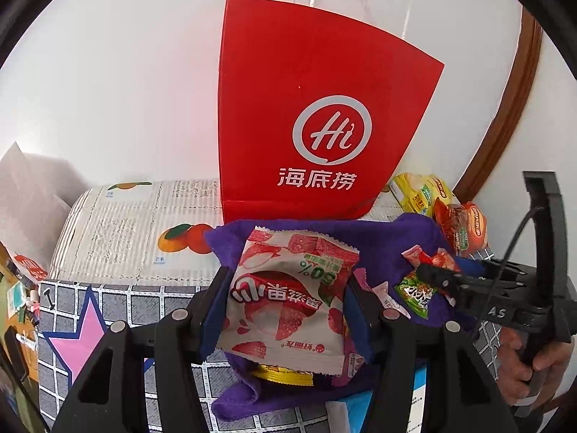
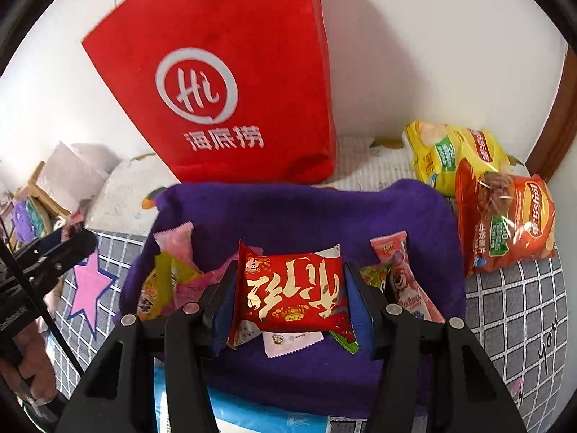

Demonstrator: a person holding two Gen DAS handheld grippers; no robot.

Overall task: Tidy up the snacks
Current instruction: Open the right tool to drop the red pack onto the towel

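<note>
My left gripper [image 1: 288, 281] is shut on a white and red strawberry snack packet [image 1: 288, 296] and holds it above the purple towel [image 1: 382, 238]. My right gripper [image 2: 290, 288] is shut on a red packet with gold characters [image 2: 292, 288] over the same purple towel [image 2: 306, 209]. The right gripper also shows at the right of the left wrist view [image 1: 436, 278]. Small loose snacks lie on the towel: pink wrappers [image 2: 404, 274], a yellow one [image 2: 158, 285], a green one [image 1: 414, 294]. A tall red paper bag [image 1: 317, 115] stands upright behind the towel, also in the right wrist view [image 2: 230, 83].
A yellow chip bag [image 2: 450, 151] and an orange chip bag [image 2: 505, 220] lie at the right by the wall. The surface has a grey checked cover [image 2: 515, 299] with a pink star [image 2: 90, 285]. A fruit-print box [image 1: 144, 231] sits at the back left.
</note>
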